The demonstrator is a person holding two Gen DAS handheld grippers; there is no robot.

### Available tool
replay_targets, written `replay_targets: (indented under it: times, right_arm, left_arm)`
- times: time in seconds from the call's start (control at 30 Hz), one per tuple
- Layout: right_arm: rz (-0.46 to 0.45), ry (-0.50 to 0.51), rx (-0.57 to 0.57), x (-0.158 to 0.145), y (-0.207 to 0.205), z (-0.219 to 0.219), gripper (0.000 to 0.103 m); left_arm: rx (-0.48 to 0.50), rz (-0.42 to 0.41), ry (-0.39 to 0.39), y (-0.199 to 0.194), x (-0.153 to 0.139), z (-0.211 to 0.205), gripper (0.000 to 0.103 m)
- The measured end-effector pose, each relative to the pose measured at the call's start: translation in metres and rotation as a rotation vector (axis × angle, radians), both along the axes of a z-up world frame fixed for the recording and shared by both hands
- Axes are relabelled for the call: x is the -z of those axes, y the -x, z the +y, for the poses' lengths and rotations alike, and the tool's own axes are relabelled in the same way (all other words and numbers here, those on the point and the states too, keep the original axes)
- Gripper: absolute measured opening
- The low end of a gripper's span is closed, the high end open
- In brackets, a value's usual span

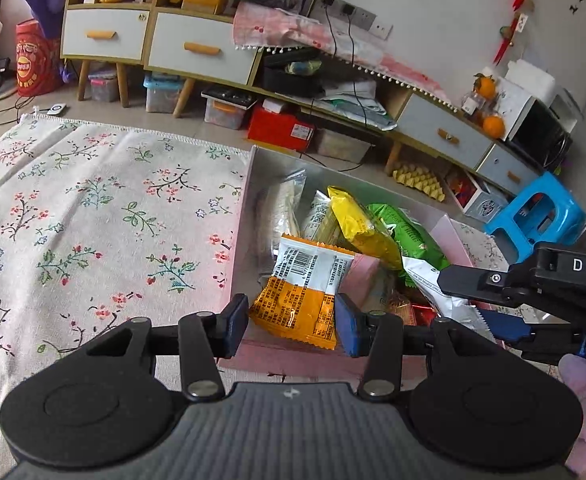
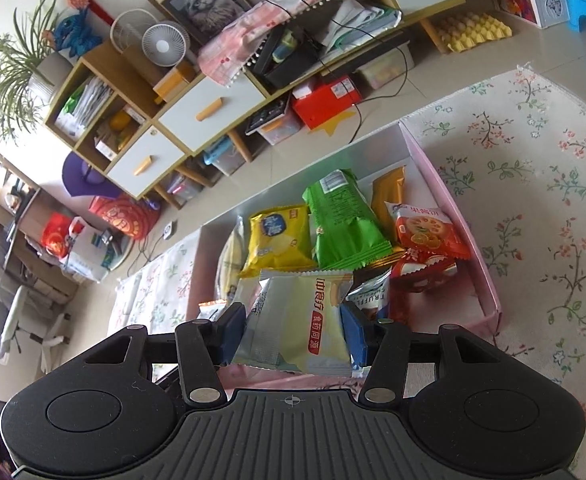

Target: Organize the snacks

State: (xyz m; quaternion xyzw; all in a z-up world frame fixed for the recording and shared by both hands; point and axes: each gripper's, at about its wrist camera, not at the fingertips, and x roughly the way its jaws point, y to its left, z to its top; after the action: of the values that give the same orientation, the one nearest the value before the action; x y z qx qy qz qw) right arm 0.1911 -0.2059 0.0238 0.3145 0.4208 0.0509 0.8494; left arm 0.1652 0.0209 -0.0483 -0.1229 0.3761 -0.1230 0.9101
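A pink box (image 1: 240, 216) (image 2: 469, 216) sits on a floral cloth and holds several snack packets. My left gripper (image 1: 292, 324) is shut on an orange and white packet (image 1: 305, 288) and holds it over the box's near end. My right gripper (image 2: 295, 330) is shut on a pale yellow and silver packet (image 2: 305, 320) over the box's near edge; it also shows in the left wrist view (image 1: 477, 300). In the box lie a yellow packet (image 2: 275, 236) (image 1: 359, 226), a green packet (image 2: 343, 224) (image 1: 411, 236), an orange-red packet (image 2: 427, 232) and a red one (image 2: 421, 272).
The floral cloth (image 1: 93, 220) (image 2: 541, 184) spreads left and right of the box. Behind it stand a low cabinet with drawers (image 1: 189, 46) (image 2: 197, 112), storage bins beneath, a red box (image 1: 281, 128), a blue stool (image 1: 537, 216) and cables on the floor.
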Motion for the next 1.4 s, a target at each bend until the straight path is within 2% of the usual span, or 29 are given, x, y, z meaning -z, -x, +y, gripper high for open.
replay_targets:
  times: [0.23, 0.5, 0.53, 0.6, 0.63, 0.83, 0.9, 0.93, 1.0, 1.1, 1.3, 1.4]
  right_arm:
    - [-0.03, -0.01, 0.005, 0.006, -0.003, -0.001, 0.051]
    - [-0.053, -0.003, 0.001, 0.008, -0.002, 0.002, 0.055]
    - [-0.055, -0.005, -0.001, 0.007, -0.002, 0.003, 0.057]
    - [-0.053, -0.018, -0.001, 0.007, -0.003, 0.002, 0.063]
    - [-0.051, -0.027, -0.003, 0.006, -0.002, 0.002, 0.067]
    - [-0.051, -0.028, 0.0, 0.0, 0.001, 0.001, 0.075]
    - [-0.048, -0.02, -0.003, -0.003, 0.002, 0.001, 0.075]
    - [-0.046, -0.015, -0.006, -0.005, 0.004, 0.001, 0.075]
    - [-0.052, 0.004, -0.018, -0.012, 0.009, 0.002, 0.075]
    - [-0.07, 0.062, -0.043, -0.025, 0.024, 0.004, 0.081]
    - [-0.078, 0.224, -0.078, -0.047, 0.06, 0.008, 0.086]
    - [-0.053, 0.301, -0.087, -0.055, 0.073, 0.012, 0.087]
  left_arm:
    - [0.02, -0.015, -0.067, 0.002, 0.0, -0.006, 0.044]
    - [0.036, -0.032, -0.07, 0.008, -0.004, -0.007, 0.045]
    - [0.04, -0.036, -0.072, 0.009, -0.005, -0.009, 0.048]
    - [0.048, -0.04, -0.074, 0.009, -0.006, -0.012, 0.06]
    - [0.049, -0.045, -0.079, 0.011, -0.007, -0.012, 0.061]
    - [0.057, -0.042, -0.089, 0.014, -0.014, -0.016, 0.074]
    - [0.043, -0.036, -0.116, 0.017, -0.018, -0.018, 0.085]
    - [0.037, -0.038, -0.126, 0.02, -0.02, -0.019, 0.087]
    - [0.036, -0.035, -0.143, 0.026, -0.025, -0.019, 0.09]
    - [0.015, -0.022, -0.15, 0.036, -0.032, -0.017, 0.097]
    - [-0.036, 0.021, -0.196, 0.055, -0.046, -0.01, 0.102]
    - [-0.044, 0.047, -0.227, 0.07, -0.05, -0.009, 0.102]
